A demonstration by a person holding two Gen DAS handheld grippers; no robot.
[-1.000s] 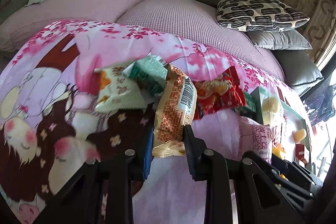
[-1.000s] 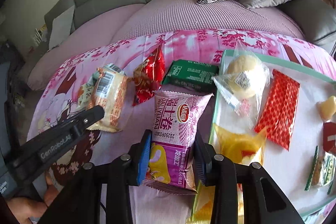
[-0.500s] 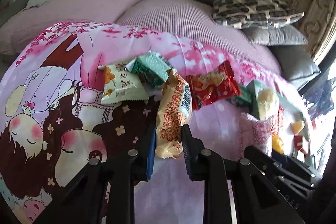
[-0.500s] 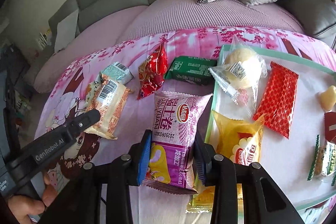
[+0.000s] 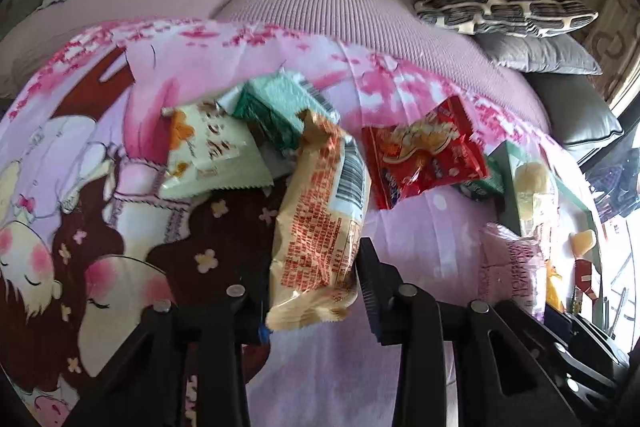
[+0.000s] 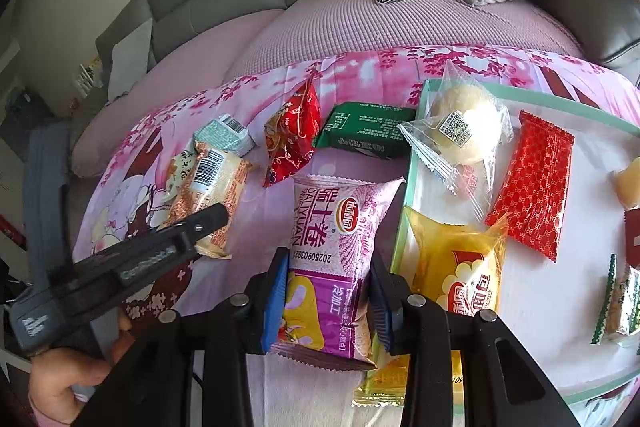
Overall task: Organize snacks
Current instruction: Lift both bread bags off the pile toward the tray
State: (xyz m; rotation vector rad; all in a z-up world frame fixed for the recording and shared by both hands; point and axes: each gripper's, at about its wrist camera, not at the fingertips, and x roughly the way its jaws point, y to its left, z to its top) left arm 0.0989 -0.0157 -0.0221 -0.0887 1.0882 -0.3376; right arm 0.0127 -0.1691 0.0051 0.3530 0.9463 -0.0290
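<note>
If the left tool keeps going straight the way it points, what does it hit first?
The orange-printed snack pack already between the left tool's opening jaws; past it, probably the mint-green packet, though depth is unclear.

Right gripper (image 6: 326, 301) clamped on purple snack packet (image 6: 334, 267) beside tray (image 6: 404, 227) edge; left gripper (image 6: 208, 223), jaws opening, over orange-printed packet (image 6: 212, 195) on pink cloth (image 6: 360, 71)

Purple packet (image 6: 332, 267): "SALIYUAN" and the number "2026090362" or similar are printed lengthwise; the last digits are unclear.
Clear bun wrapper (image 6: 454, 143): a QR code is carried.
Orange packet (image 6: 208, 187): a barcode is shown; its print cannot be read.
</note>
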